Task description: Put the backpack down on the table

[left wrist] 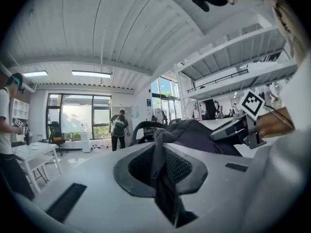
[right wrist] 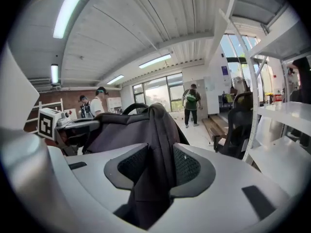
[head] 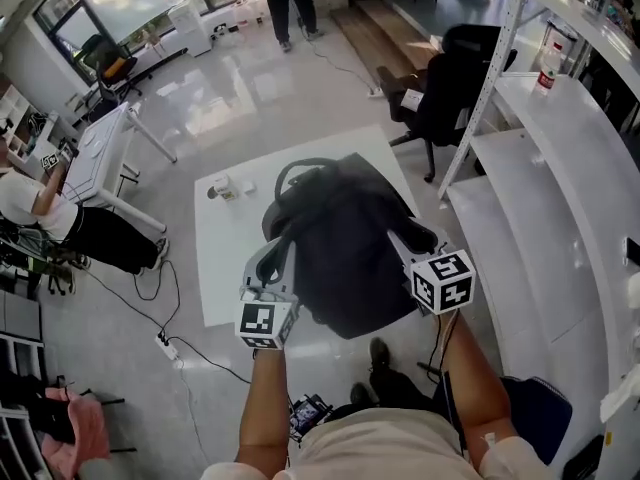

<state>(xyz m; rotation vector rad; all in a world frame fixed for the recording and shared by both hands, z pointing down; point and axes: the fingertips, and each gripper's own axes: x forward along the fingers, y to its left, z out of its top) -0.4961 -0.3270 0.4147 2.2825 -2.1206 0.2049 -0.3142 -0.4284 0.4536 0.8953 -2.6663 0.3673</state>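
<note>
The scene is viewed steeply downward from head height; each gripper view is taken close along its own jaws — the dark fabric backpack (head: 345, 243) is shared by all three.

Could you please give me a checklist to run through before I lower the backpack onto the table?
1. Left claw shut on a strap: ok.
2. Right claw shut on the other strap: ok.
3. Backpack hanging fully over the table, not past its near edge: cannot tell from the head view.
4. Small items on the table stand apart from the backpack: ok.
5. Backpack's underside touching the table: cannot tell.
</note>
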